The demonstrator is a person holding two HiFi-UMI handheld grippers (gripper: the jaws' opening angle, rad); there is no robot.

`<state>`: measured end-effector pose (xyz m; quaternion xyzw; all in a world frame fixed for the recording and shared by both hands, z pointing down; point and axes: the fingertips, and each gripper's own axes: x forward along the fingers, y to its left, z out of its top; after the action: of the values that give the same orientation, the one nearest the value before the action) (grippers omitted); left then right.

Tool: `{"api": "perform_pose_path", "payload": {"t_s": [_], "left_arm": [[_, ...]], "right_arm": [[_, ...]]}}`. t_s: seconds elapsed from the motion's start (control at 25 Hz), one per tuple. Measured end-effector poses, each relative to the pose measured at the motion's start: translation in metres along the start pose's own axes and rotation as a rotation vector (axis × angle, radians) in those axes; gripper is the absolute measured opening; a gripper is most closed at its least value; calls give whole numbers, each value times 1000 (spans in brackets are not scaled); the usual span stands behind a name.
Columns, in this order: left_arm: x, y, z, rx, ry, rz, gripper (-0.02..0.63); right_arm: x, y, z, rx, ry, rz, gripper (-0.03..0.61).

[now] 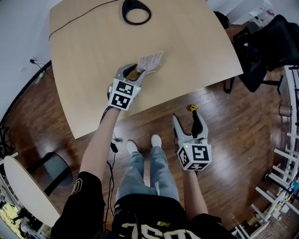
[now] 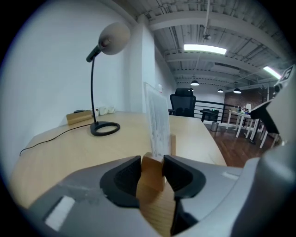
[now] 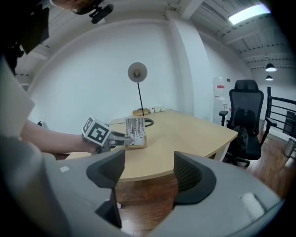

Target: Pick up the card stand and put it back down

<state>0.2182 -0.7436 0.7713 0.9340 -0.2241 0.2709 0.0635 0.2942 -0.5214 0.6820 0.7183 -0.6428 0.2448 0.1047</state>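
Note:
The card stand is a small wooden block [image 2: 152,172] with an upright clear card [image 2: 157,118] in its slot. It is near the front edge of the light wood table [image 1: 93,56]. My left gripper [image 1: 133,73] is shut on the wooden block, one pad on each side of it. From the head view the printed card [image 1: 150,61] shows just beyond the jaws. In the right gripper view the card stand [image 3: 135,133] sits at table level; I cannot tell whether it touches the top. My right gripper [image 1: 186,119] hangs open over the wood floor beside the table, with nothing between its fingers.
A black desk lamp stands on its ring base [image 1: 136,11] at the table's far edge, its cable trailing left. A small wooden box [image 2: 78,117] lies by the wall. Black office chairs [image 1: 261,51] stand to the right. A white round table [image 1: 23,191] is at lower left.

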Motion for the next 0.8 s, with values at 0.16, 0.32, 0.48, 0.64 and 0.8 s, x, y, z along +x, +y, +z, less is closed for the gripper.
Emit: {"api": "perform_pose_path", "payload": {"t_s": [0.16, 0.32, 0.48, 0.64, 0.8], "left_arm": [[11, -5, -13, 12, 64, 35, 172], [-10, -15, -21, -72, 85, 76, 284], [-79, -33, -16, -193, 12, 171, 287], [-182, -34, 3, -243, -111, 339, 288], [-286, -67, 18, -199, -179, 504, 324]], "right_arm": [[-6, -8, -4, 9, 2, 10, 337], [-15, -10, 1, 8, -8, 47, 337], [-32, 7, 16, -1, -32, 117, 337], [-37, 55, 44, -67, -101, 273, 337], [-58, 97, 67, -85, -148, 446, 337]]}}
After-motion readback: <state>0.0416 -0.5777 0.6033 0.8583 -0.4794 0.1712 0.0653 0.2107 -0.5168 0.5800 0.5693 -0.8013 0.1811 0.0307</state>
